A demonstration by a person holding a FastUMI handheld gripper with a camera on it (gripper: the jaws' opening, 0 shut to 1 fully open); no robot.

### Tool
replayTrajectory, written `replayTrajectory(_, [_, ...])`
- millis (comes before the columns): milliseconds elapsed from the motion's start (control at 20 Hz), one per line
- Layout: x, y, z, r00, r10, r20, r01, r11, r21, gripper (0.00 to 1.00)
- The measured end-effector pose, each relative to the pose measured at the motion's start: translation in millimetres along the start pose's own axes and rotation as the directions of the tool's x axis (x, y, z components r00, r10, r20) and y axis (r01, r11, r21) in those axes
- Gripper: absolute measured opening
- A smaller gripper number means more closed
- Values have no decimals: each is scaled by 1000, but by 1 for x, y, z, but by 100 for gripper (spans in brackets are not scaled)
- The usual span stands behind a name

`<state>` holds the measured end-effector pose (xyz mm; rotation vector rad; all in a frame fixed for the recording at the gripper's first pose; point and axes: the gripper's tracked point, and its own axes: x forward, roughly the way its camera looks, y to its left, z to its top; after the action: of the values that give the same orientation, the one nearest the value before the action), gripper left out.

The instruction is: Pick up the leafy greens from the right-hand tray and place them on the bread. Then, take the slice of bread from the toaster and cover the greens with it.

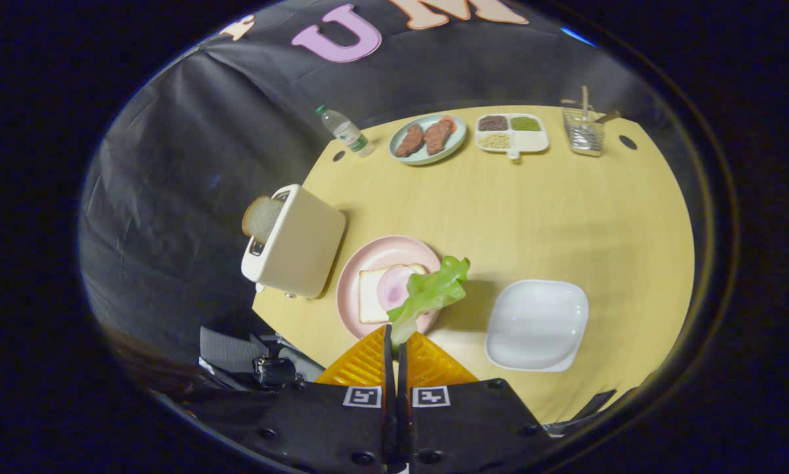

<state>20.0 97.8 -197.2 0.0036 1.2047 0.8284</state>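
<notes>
Gripper view showed a round pale wooden table point(566, 217). At ten o'clock from the gripper point(394, 342), a cream toaster point(299, 247) held a bread slice point(261, 217). A pink plate point(368, 263) carried ham-topped bread point(373, 296). The fingers were clenched on a floppy green lettuce leaf point(434, 289), hanging over that bread; it looked light, easily torn, best pinched at its stem.

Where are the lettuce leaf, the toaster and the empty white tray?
lettuce leaf point(434, 289), gripper view, middle of the leaf, above the pink plate.
toaster point(302, 247), gripper view, its broad side wall.
white tray point(536, 324), gripper view, its bare inner floor.
</notes>
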Motion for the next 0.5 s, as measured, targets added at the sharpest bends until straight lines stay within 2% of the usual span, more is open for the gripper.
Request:
replayTrajectory(300, [52, 69, -5, 988, 107, -109, -117, 989, -86, 3])
replayTrajectory(400, [70, 78, -7, 983, 113, -143, -129, 986, -110, 3])
replayTrajectory(500, [85, 73, -12, 980, 83, -181, -108, 985, -134, 3])
